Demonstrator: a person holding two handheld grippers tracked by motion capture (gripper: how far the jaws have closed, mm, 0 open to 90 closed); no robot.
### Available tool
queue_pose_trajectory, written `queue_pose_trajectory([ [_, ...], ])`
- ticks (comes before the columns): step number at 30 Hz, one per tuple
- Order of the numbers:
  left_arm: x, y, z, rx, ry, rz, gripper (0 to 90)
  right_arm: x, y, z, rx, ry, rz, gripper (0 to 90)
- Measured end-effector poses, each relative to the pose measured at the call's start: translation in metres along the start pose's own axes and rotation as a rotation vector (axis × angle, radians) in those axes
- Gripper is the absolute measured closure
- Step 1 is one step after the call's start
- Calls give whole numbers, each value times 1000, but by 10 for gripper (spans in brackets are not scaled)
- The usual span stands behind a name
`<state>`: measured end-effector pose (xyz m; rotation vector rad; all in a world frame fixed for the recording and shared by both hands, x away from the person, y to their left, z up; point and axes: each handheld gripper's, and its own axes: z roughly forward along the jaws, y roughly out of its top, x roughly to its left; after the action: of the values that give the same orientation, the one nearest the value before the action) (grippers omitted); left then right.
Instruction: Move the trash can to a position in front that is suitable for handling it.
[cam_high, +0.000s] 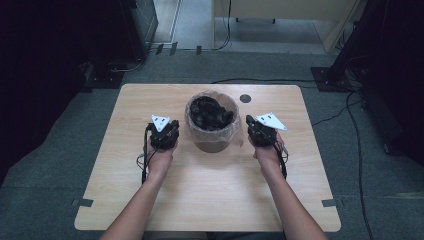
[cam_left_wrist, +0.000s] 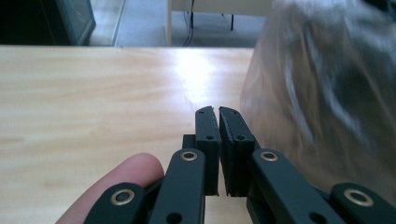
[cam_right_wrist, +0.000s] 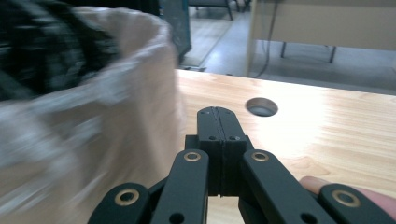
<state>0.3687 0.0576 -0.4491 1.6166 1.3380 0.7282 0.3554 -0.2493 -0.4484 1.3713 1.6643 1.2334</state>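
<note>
Bin (cam_high: 212, 131) first: a small round brown waste bin lined with a thin clear plastic bag (cam_high: 235, 134) and heaped with crumpled black material (cam_high: 210, 113), standing on the light wooden worktop (cam_high: 125, 165) about midway between its left and right edges and nearer the far edge than the near one.

Going from the left, our left gripper (cam_high: 167, 134) sits just beside the bin's left side. Its black fingers (cam_left_wrist: 208, 135) are clenched on nothing, with only a sliver of gap at the tips in the left gripper view, and the blurred bag wall rises close on their right there.

At the middle, the liner is folded over the rim and hangs loosely down the outside of the bin.

On the right, our right gripper (cam_high: 256, 131) flanks the bin's other side, its fingers (cam_right_wrist: 229, 126) pressed fully together and empty; the liner's rim stands to their left in the right gripper view. Beyond it, a small round hole (cam_high: 245, 98) lies near the far edge.

We judge that the step in hand is taking hold of the liner at both sides. To do it well, we should part the fingers before closing in, pinch only the folded plastic at the rim, take both sides at the same height, and lift evenly so the thin film neither tears nor tips the bin.
</note>
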Motion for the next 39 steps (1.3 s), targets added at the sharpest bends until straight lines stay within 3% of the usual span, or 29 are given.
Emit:
queue_pose_trajectory([
  [5, -6, 16, 19, -20, 4, 7, 871, -2, 8, 21, 5, -5, 40, 900],
  [8, -12, 21, 32, -13, -23, 15, 872, 0, 10, 32, 12, -1, 72, 900],
  [11, -16, 18, 39, -13, -31, 45, 900, 4, 11, 39, 15, 14, 74, 900],
  [14, -17, 17, 40, -6, -65, 44, 900, 9, 12, 42, 14, 41, 63, 900],
  [17, -17, 18, 37, -11, -93, 34, 900, 14, 12, 42, 16, 33, 31, 900],
  [20, -18, 18, 35, -8, -89, 55, 900, 10, 13, 42, 25, 56, 44, 900],
  [26, -19, 14, 27, -7, -86, 57, 900, 14, 12, 37, 30, 48, 32, 900],
  [39, -20, -10, -20, -27, -54, 62, 900, 33, -3, 5, 27, 83, 3, 900],
])
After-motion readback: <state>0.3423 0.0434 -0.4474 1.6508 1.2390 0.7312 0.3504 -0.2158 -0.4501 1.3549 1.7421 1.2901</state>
